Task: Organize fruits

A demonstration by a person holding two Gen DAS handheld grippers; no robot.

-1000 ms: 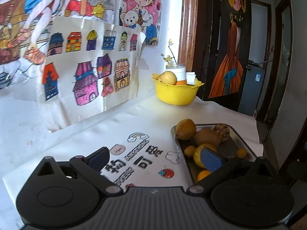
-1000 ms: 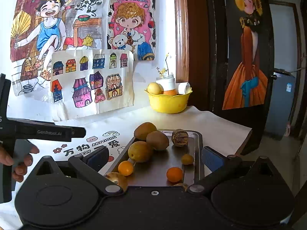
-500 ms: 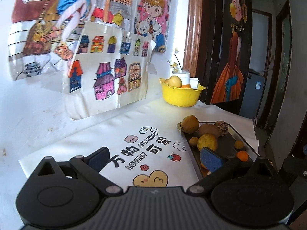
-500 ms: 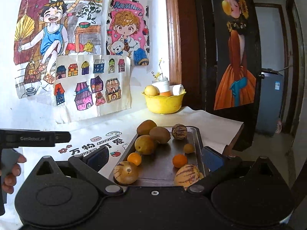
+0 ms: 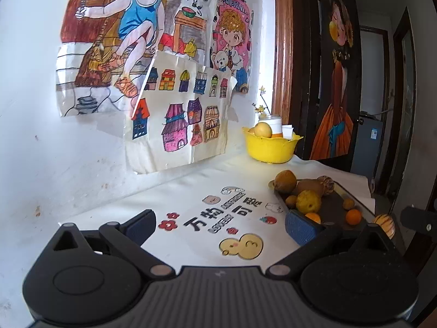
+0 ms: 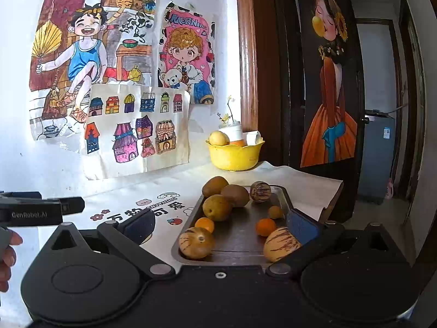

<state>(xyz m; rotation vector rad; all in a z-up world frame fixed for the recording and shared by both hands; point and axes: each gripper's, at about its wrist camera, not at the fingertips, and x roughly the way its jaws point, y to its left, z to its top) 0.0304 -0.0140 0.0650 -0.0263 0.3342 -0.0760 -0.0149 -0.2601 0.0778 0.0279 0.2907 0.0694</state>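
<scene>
A dark metal tray [image 6: 240,242] on the white tablecloth holds several fruits: two striped melons [image 6: 196,242] at its near end, small oranges [image 6: 265,227], a yellow fruit [image 6: 217,207] and kiwis [image 6: 235,195]. My right gripper [image 6: 220,225] hovers open just before the tray's near edge, holding nothing. My left gripper [image 5: 222,225] hangs open over the printed cloth, left of the same tray [image 5: 336,213]. A yellow bowl [image 6: 235,154] with fruit and a white cup stands at the back by the wall.
Paper drawings [image 6: 136,128] hang on the white wall behind the table. A dark door with a painted figure [image 6: 330,95] is on the right, past the table's edge. A hand [image 6: 8,254] holding the left gripper shows at the right wrist view's left edge.
Both grippers have pulled back and risen, so the tray sits farther off and its near melons have come into the right wrist view. Both stayed open.
</scene>
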